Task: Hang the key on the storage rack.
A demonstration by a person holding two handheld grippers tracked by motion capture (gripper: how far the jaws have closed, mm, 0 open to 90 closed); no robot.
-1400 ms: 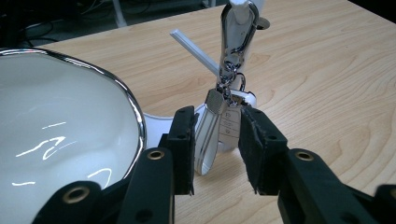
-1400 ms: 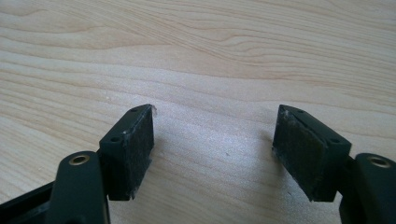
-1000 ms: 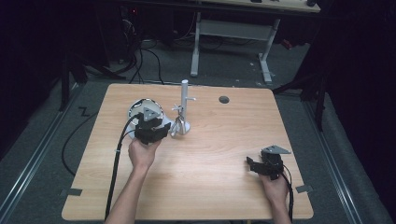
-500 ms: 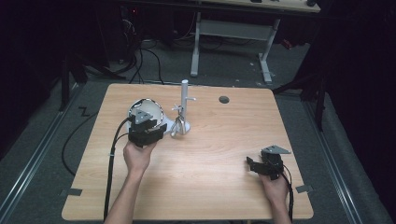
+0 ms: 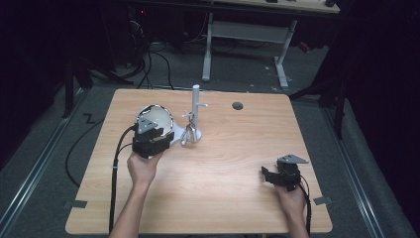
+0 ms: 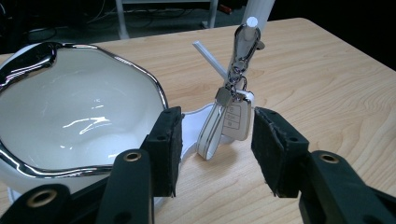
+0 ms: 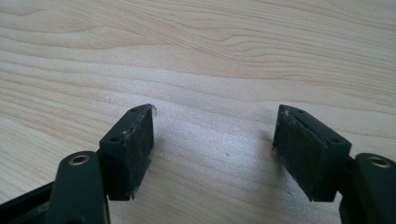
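Toward the far left of the pale wooden desk [image 5: 228, 168], the left claw [image 6: 212, 140] is lined up on a white car key fob with a silver trim [image 6: 232, 122], which hangs by a metal clip from a peg of the small white post stand [image 5: 194, 111]. The fob dangles just above the stand's foot, right beside the white ceramic bowl with a wavy silver rim [image 6: 70, 116]. That claw's jaws stand wide apart with nothing between them, the fob framed in the gap a little way ahead. I'd say the reach for the key is the step in hand; the next move calls for easing forward until the pads flank the fob, closing on it, then lifting so the clip slides off the peg without tipping the stand or knocking the bowl. The fob's face carries small button markings, too faint to read. Over by the near right corner, the right claw [image 7: 212, 149] rests low over bare wood, spread wide and empty.
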